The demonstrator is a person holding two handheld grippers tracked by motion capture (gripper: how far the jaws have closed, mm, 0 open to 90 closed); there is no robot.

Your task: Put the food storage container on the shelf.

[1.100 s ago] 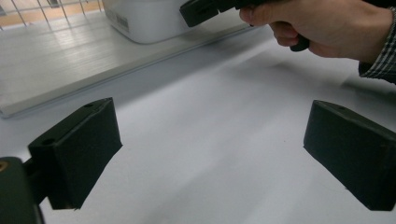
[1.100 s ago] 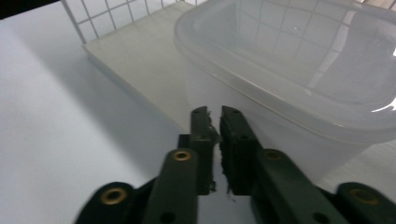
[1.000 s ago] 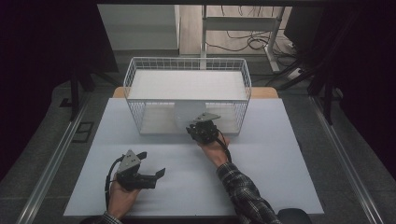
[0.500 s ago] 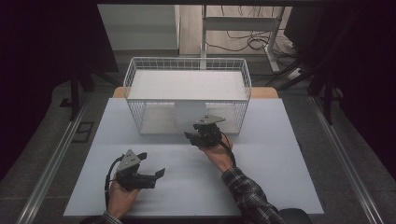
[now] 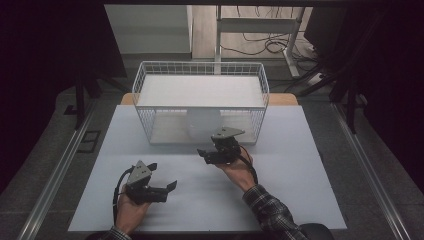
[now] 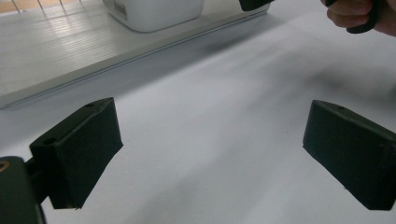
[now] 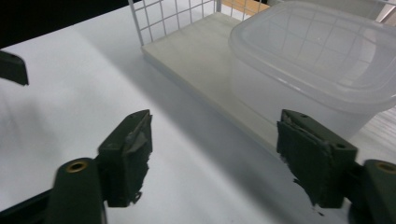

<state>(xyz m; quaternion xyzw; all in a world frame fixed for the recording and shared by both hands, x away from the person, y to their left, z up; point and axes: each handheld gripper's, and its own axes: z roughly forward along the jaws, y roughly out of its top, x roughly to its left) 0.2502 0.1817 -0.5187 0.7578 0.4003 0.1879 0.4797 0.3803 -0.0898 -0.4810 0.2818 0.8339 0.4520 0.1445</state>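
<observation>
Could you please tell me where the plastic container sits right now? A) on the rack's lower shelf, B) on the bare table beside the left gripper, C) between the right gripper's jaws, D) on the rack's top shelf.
A: the container stands on the lower shelf of the rack, beyond the open right gripper, whose jaws hold nothing.
</observation>
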